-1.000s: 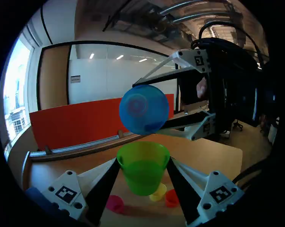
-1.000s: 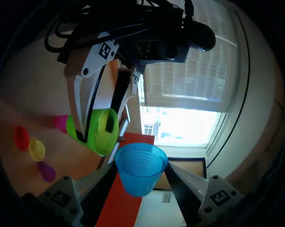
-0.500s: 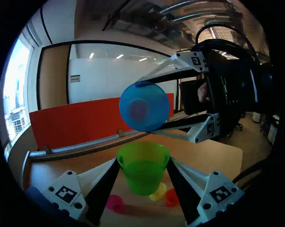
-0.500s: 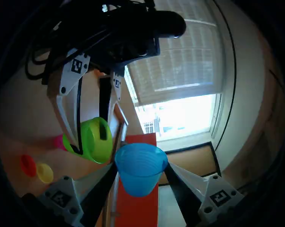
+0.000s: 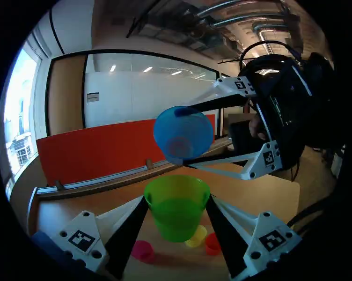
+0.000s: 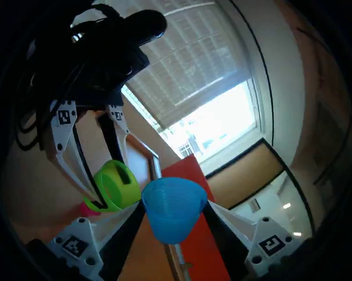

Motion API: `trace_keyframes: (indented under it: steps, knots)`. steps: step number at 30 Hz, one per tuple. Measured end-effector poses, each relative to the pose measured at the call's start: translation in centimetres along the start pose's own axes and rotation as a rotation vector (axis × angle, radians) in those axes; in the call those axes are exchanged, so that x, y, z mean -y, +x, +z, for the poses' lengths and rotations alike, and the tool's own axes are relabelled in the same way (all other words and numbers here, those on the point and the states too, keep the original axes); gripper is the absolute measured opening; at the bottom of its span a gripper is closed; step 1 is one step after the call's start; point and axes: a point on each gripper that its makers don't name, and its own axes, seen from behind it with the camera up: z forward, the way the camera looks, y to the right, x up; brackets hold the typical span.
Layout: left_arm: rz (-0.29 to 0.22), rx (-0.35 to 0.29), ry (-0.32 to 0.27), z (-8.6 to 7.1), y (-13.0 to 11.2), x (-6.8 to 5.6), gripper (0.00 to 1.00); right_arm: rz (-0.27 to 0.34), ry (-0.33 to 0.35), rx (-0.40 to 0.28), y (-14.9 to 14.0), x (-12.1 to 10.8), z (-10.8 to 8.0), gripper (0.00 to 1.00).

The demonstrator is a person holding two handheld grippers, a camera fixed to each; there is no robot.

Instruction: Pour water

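While the left gripper (image 5: 176, 202) has its fingers closed on the translucent green cup (image 5: 177, 215), upright over the counter (image 5: 269, 187), the right gripper's (image 6: 173, 206) fingers clasp the ribbed blue cup (image 6: 172, 219), tipped sideways just above the green cup.

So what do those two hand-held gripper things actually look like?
Both match. The left gripper and right gripper each have two white, angular fingers lined with black pads, and a square black-and-white marker on each finger. The right one's bulky black body trails looped black cables.
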Motion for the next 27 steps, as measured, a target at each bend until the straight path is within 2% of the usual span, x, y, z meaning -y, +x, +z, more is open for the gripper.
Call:
trace_keyframes:
  steps: [6,13,16,21,27]
  knots:
    - [0.001,0.000,0.002,0.0,0.0,0.1,0.85,0.143,-0.010,0.012,-1.2,-0.1,0.1,0.91]
    - [-0.001,0.002,0.007,0.0,-0.1,0.3,0.85,0.384,-0.037,0.022,-2.2,-0.5,0.0,0.91]
    - [-0.001,0.003,0.008,0.0,-0.1,0.3,0.85,0.468,-0.046,0.022,-2.6,-0.5,-0.3,0.91]
    - [-0.003,0.006,0.010,0.0,-0.2,0.5,0.85,0.555,-0.051,0.037,-3.3,-0.3,-0.7,0.91]
    - [-0.002,0.006,0.010,0.0,-0.1,0.5,0.85,0.605,-0.036,0.059,-3.8,0.6,-1.0,0.91]
